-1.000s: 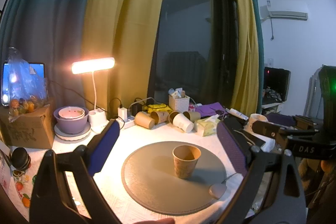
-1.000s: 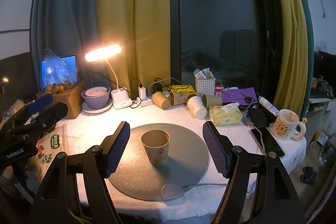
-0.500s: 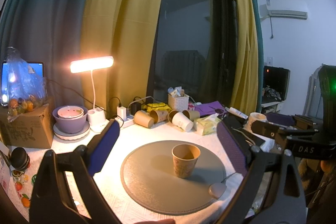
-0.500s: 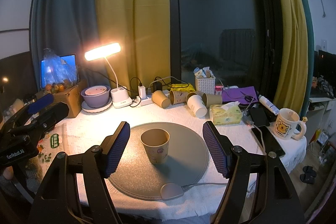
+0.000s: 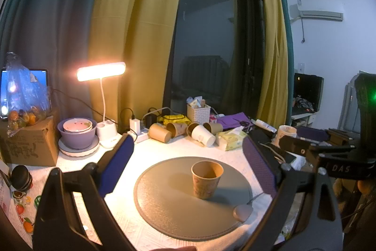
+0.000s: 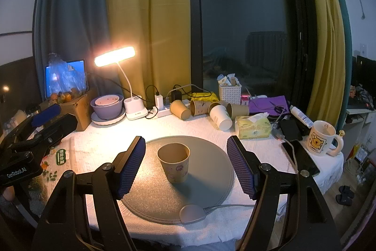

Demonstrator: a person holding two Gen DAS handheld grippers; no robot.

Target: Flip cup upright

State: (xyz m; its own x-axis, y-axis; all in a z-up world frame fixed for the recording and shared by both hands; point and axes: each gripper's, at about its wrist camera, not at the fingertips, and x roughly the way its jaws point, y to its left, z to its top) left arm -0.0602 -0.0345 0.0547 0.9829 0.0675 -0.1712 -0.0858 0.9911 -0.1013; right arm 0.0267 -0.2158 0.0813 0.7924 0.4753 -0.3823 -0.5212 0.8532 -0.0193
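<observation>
The white cloth-covered table [image 6: 192, 126] carries a round grey placemat [image 6: 211, 157] — the reference for all positions here. Behind the mat, along the window, a lit white desk lamp [image 6: 115, 56] stands at the left, with a stacked lilac bowl set [image 6: 107, 106] beside its base. A row of brown and white paper cups lying on their sides [image 6: 206, 109] runs behind the mat's far edge, and a yellow-green tissue pack [image 6: 252, 127] sits behind its right side. Farther right stands a white ceramic mug with a cartoon bear [image 6: 322, 140].

The brown paper cup with a floral print [image 6: 174, 162] stands upright, mouth up, near the centre of the mat. The right gripper [image 6: 185, 168] is spread wide, its blue-padded fingers [image 6: 131, 166] flanking the cup without touching it and holding nothing. The left gripper [image 5: 188, 166] — seen in its own view — is likewise wide open and empty, hanging over the mat's near-left side, apart from the cup [image 5: 206, 179].
</observation>
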